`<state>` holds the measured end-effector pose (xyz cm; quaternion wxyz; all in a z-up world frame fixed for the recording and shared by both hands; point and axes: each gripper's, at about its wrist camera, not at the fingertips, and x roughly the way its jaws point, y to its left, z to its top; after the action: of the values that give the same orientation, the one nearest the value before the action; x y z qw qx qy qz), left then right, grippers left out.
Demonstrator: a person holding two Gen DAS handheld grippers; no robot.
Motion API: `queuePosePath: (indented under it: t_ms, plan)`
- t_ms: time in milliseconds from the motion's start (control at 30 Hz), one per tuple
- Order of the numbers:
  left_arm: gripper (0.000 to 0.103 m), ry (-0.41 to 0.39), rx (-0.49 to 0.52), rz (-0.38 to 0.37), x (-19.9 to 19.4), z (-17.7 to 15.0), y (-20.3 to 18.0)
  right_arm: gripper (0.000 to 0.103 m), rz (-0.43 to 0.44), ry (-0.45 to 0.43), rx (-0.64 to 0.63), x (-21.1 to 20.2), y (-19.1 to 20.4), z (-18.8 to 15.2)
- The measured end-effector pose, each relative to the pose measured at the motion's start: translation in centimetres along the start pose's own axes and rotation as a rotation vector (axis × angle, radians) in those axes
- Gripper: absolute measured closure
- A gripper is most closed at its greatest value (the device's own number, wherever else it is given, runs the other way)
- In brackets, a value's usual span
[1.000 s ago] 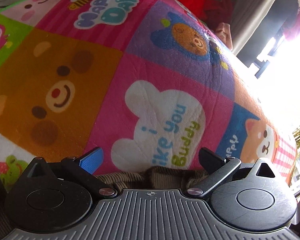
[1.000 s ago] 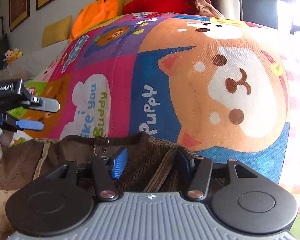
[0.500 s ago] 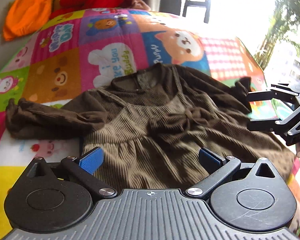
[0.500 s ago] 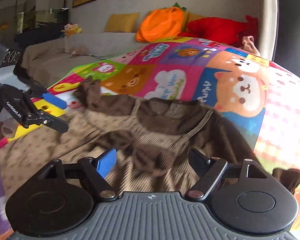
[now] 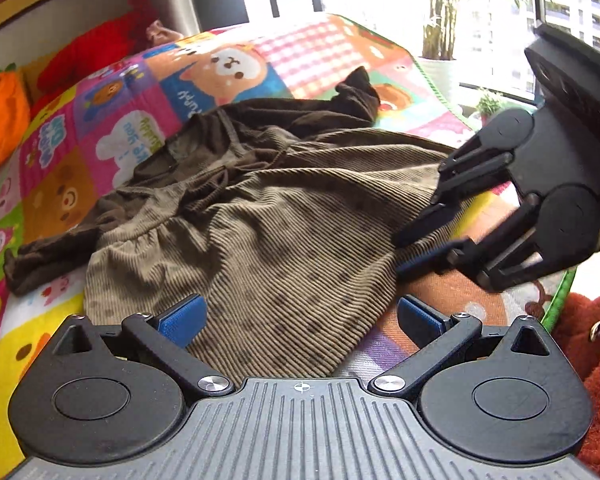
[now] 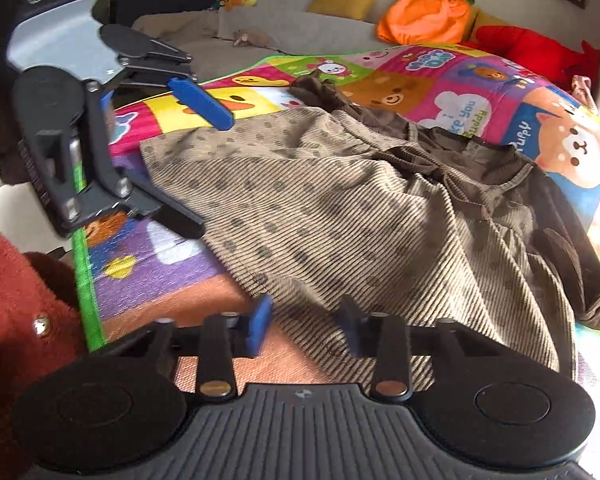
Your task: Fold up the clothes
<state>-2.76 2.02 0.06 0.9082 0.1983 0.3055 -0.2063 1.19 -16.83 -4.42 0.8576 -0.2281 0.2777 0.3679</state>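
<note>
A brown corduroy dress [image 5: 268,216] with dark sleeves lies spread on the cartoon play mat [image 5: 100,148], hem toward me; it also shows in the right wrist view [image 6: 340,208]. My left gripper [image 5: 300,316] is open, its blue pads straddling the hem without touching. My right gripper [image 6: 306,324] is open, hovering over the hem's edge. In the left wrist view the right gripper [image 5: 416,248] sits at the hem's right corner. In the right wrist view the left gripper [image 6: 192,160] hangs open over the hem's left side.
A rust-red fuzzy garment [image 5: 596,364] lies beside the mat's green edge, also in the right wrist view [image 6: 16,304]. Orange [image 6: 424,16] and red cushions [image 6: 536,52] sit at the mat's far end. A grey sofa [image 6: 268,32] stands behind. A window with plants [image 5: 452,12] is at the right.
Both grippers have pulled back from the dress's neckline to its hem, coming low and close together. Both stay open and empty. The dress has not moved.
</note>
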Motion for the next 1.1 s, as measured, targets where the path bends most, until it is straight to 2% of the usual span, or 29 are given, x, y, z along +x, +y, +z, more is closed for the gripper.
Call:
queuePosePath:
  t_ms: [100,267,300,333,367,400,433,500,567,633,667,700,767,933,1000,1100]
  plan:
    - [0.0,0.0,0.097,0.052,1.5,0.4,-1.2,0.098,-0.045,-0.032,0.043,0.0,-1.4,0.9]
    - [0.0,-0.013,0.18,0.123,3.9,1.6,-1.9,0.099,-0.07,-0.11,0.072,-1.8,-2.7,2.5]
    - [0.005,-0.018,0.195,0.138,4.3,2.1,-1.8,0.099,-0.072,-0.118,0.07,-2.1,-2.8,2.7]
    - [0.033,-0.021,0.21,0.15,4.7,2.6,-1.5,0.099,-0.075,-0.126,0.068,-2.5,-2.9,2.9]
    - [0.053,-0.008,0.21,0.141,5.0,3.2,-1.1,0.099,-0.077,-0.13,0.066,-2.8,-2.8,2.9]
    - [0.083,0.008,0.205,0.126,5.2,3.7,-0.7,0.099,-0.078,-0.133,0.067,-3.1,-2.8,2.8]
    - [0.09,0.02,0.184,0.079,5.3,4.4,0.0,0.099,-0.073,-0.141,0.073,-3.6,-2.7,2.6]
    - [0.091,0.012,0.152,0.03,4.9,5.5,1.2,0.098,-0.03,-0.17,0.095,-4.6,-2.5,2.3]
    - [0.091,-0.018,0.13,0.037,4.2,6.8,2.5,0.096,0.058,-0.197,0.118,-6.0,-2.1,1.9]
    - [0.093,-0.058,0.055,0.034,3.2,8.5,4.5,0.083,0.152,-0.193,0.15,-6.4,-1.7,1.7]
    - [0.093,-0.079,0.015,0.031,2.7,9.4,5.5,0.069,0.194,-0.182,0.177,-6.3,-1.5,1.6]
    - [0.093,-0.1,-0.018,0.029,2.2,10.1,6.4,0.062,0.231,-0.162,0.221,-5.6,-1.3,1.7]
    - [0.093,-0.138,-0.069,0.03,1.4,11.3,7.8,0.062,0.278,-0.129,0.326,-3.4,-1.6,2.0]
    - [0.093,-0.166,-0.068,0.063,0.7,12.2,8.5,0.062,0.289,-0.074,0.593,3.5,-3.9,3.4]
    - [0.093,-0.162,-0.059,0.064,0.6,11.9,8.5,0.062,0.245,-0.027,0.593,5.7,-3.6,4.2]
    - [0.092,-0.16,-0.063,0.053,0.8,11.4,8.6,0.062,0.192,-0.016,0.462,6.6,-1.6,5.0]
